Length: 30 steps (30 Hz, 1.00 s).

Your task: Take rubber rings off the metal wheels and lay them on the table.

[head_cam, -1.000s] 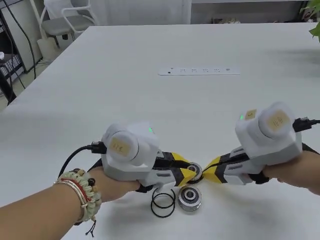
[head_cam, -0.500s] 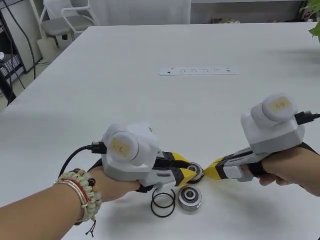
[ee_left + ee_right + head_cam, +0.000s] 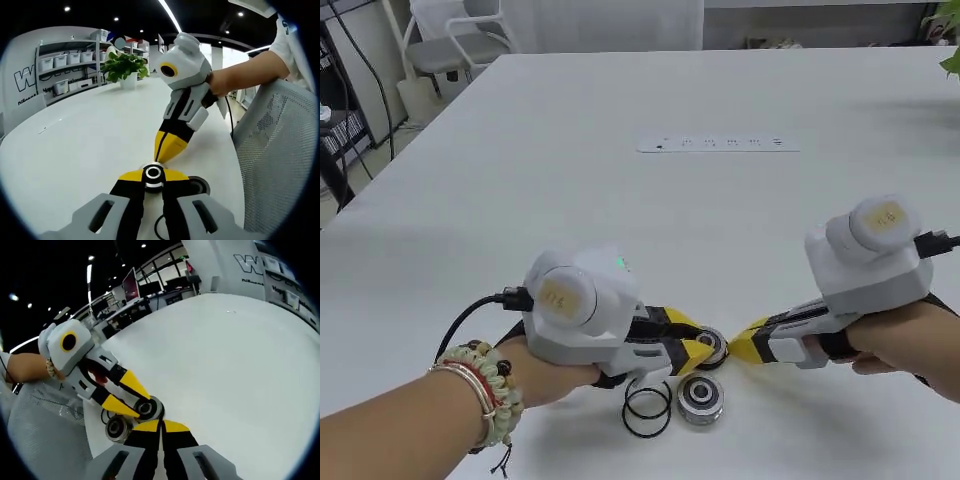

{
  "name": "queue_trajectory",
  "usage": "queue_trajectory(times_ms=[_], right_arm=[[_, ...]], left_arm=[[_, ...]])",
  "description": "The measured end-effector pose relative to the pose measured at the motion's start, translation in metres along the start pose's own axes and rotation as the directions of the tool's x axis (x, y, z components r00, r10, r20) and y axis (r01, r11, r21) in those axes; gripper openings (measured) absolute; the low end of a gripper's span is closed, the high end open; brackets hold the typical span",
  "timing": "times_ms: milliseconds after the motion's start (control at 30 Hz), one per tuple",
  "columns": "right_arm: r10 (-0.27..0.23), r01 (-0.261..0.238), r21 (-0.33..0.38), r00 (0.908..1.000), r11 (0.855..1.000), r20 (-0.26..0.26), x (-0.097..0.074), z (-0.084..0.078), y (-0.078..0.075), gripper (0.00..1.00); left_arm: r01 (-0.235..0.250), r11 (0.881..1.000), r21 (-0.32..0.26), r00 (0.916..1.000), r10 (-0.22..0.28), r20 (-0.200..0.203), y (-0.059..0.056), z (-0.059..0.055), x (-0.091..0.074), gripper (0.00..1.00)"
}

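On the far wall in the left gripper view stands a big dark "W" (image 3: 23, 79), the start of a word that is cut off, with a line of smaller print under it too small to read. The same lettering (image 3: 248, 262) shows on the wall in the right gripper view. Each gripper body carries a round pale-yellow sticker (image 3: 558, 296) with faint print that cannot be read.

The left hand-held gripper (image 3: 699, 344) has its yellow-tipped jaws drawn narrow and clamped on a metal wheel (image 3: 712, 345), held just above the white tabletop (image 3: 620, 190); its own view shows the wheel's hub face-on between the tips. The right hand-held gripper (image 3: 739, 347) points at it from the other side, jaws pressed together, the tip touching the wheel's rim. Whether anything is pinched between them cannot be told.

A second wheel (image 3: 701, 394) lies flat on the tabletop just below the held one. Beside it, to its left, lie two black rubber rings (image 3: 647, 403), overlapping. A white power strip (image 3: 718, 143) lies well beyond, mid-table.
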State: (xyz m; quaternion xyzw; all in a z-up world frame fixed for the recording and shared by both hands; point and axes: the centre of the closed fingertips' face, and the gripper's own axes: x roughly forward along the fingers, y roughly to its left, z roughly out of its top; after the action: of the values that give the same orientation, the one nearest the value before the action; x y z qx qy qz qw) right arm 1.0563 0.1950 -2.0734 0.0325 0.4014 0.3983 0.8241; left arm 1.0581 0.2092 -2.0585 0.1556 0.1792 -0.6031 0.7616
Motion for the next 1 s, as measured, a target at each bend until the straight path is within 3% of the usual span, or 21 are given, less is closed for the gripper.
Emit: queue_trajectory(times_ms=[100, 367, 433, 1000], right_arm=[[0.025, -0.027, 0.061, 0.9993, 0.998, 0.029, -0.002, 0.005, 0.003, 0.0], [0.018, -0.019, 0.073, 0.9996, 0.997, 0.021, -0.002, 0.005, 0.006, 0.0], [0.042, -0.044, 0.079, 0.9986, 0.996, 0.033, -0.002, 0.008, 0.011, 0.0], [0.017, -0.018, 0.063, 0.9997, 0.998, 0.02, 0.0, 0.009, 0.01, 0.0]], left_arm=[[-0.001, 1.0, -0.001, 1.0, 0.001, 0.002, 0.0, 0.0, 0.0, 0.08], [-0.001, 1.0, 0.003, 1.0, 0.001, 0.002, 0.0, 0.0, -0.001, 0.08], [-0.001, 1.0, 0.003, 1.0, 0.001, 0.001, 0.0, 0.0, -0.001, 0.08], [-0.005, 1.0, 0.007, 1.0, 0.005, 0.002, 0.001, -0.001, -0.001, 0.08]])
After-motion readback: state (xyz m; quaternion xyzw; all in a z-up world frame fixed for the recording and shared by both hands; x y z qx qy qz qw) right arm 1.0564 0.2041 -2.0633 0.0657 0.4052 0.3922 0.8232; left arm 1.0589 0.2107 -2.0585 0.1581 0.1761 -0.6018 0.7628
